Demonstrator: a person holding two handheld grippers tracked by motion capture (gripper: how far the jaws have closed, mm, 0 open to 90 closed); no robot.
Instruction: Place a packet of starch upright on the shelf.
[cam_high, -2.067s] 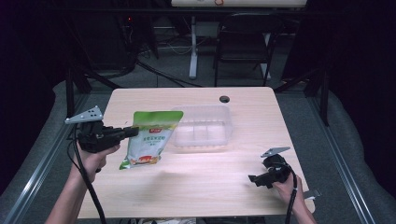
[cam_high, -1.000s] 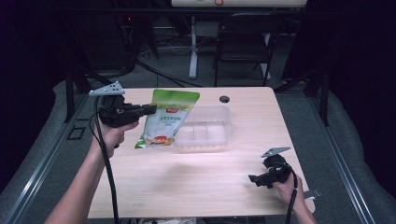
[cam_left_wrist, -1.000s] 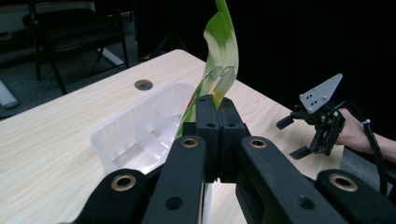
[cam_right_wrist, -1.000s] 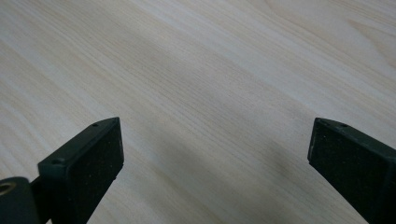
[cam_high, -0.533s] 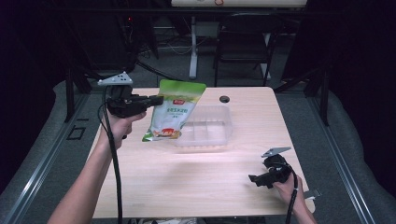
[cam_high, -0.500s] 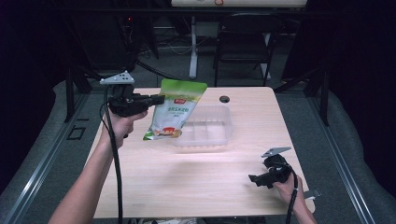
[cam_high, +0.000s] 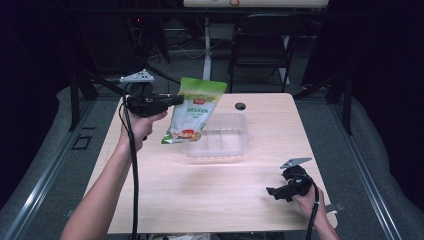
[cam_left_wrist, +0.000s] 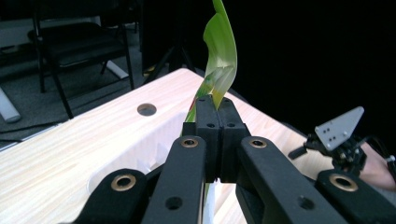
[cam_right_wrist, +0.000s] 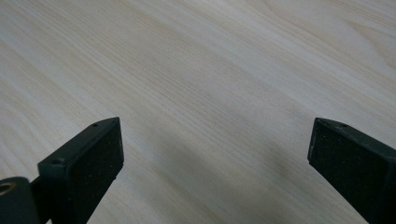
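A green and white snack bag (cam_high: 194, 111) hangs in the air over the table's back left, above the left end of a clear plastic tray (cam_high: 220, 141). My left gripper (cam_high: 175, 99) is shut on the bag's upper edge. In the left gripper view the jaws are pressed together at the left gripper (cam_left_wrist: 217, 105) tips, with the bag's green edge (cam_left_wrist: 223, 56) rising between them. My right gripper (cam_high: 272, 191) rests low near the table's front right. Its pads (cam_right_wrist: 86, 163) stand wide apart over bare wood, so the right gripper (cam_right_wrist: 212, 161) is open with nothing in it.
The light wooden table (cam_high: 200, 200) has a round cable hole (cam_high: 240, 106) near its back edge. The clear tray has several compartments. A black chair (cam_high: 260, 45) and cables stand on the dark floor behind the table.
My left hand has carried the bag up and toward the back of the table, and the bag now hangs more upright. The right gripper has not moved.
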